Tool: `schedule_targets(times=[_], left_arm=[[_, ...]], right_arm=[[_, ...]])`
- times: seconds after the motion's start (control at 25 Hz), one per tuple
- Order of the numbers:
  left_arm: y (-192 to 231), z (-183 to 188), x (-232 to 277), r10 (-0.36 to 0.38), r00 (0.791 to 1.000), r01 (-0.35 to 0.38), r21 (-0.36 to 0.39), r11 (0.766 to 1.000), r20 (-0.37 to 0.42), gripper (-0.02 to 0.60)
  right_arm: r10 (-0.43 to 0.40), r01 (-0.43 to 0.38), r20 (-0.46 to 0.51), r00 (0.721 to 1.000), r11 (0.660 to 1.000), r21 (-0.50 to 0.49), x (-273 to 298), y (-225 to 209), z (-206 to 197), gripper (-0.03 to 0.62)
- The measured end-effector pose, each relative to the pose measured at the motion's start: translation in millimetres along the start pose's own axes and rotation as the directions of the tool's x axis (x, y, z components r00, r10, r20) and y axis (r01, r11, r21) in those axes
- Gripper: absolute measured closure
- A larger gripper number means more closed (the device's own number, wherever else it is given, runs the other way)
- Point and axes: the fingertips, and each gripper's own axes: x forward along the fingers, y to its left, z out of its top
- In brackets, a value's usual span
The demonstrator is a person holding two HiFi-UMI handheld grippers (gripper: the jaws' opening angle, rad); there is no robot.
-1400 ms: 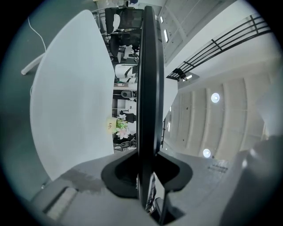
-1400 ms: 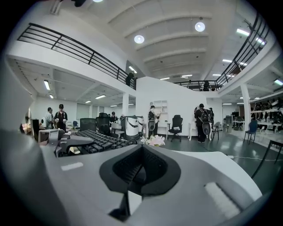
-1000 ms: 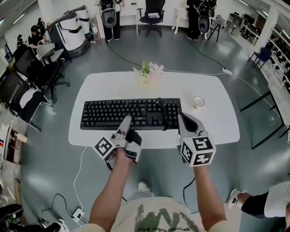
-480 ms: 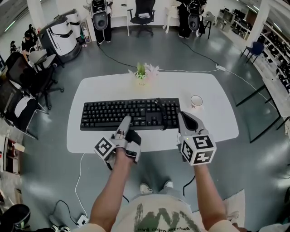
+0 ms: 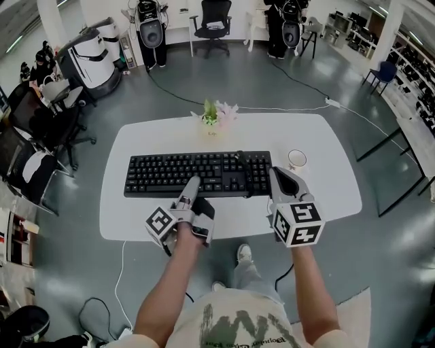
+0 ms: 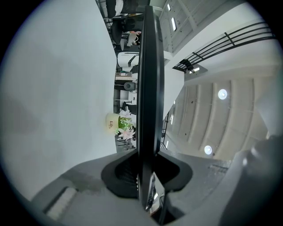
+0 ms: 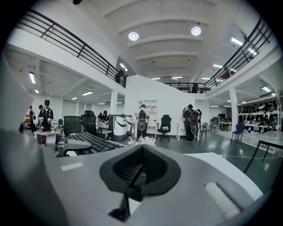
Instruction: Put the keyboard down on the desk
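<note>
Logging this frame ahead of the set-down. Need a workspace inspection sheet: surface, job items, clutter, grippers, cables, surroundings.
Surface: white table with rounded corners.
Job's things: black keyboard lying lengthwise across the table's middle; cannot tell if it rests flat.
Clutter: flower pot at the far edge; cup right of the keyboard, apart from it.
Grippers: left gripper shut on the keyboard's near edge; right gripper at the keyboard's right end, jaws together, empty.
Cables: what looks like a dark cable across the keyboard; floor cable running to a power strip.
Surroundings: grey floor, office chair, people standing at the far wall.
</note>
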Motion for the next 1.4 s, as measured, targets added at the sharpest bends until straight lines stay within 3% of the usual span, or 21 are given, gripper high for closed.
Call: schedule_targets(times=[0.68,1.04,1.4], left_arm=[[40,14,96,0.042,0.998,-0.042,-0.003,0.999,0.040,0.495],[61,17,107,0.046,0.997,-0.045,-0.019,0.999,0.069,0.494],[99,9,108,0.119,0.990,-0.114,-0.064,0.991,0.074,0.494]], right_arm=[[0.063,-0.063,-0.006,0.998,0.998,0.012,112,-56,11,0.595],[0.075,-0.075,-0.018,0.997,0.997,0.010,123,-67,8,0.595],[0.090,-0.089,-0.044,0.995,0.996,0.023,129,-68,-8,0.595]])
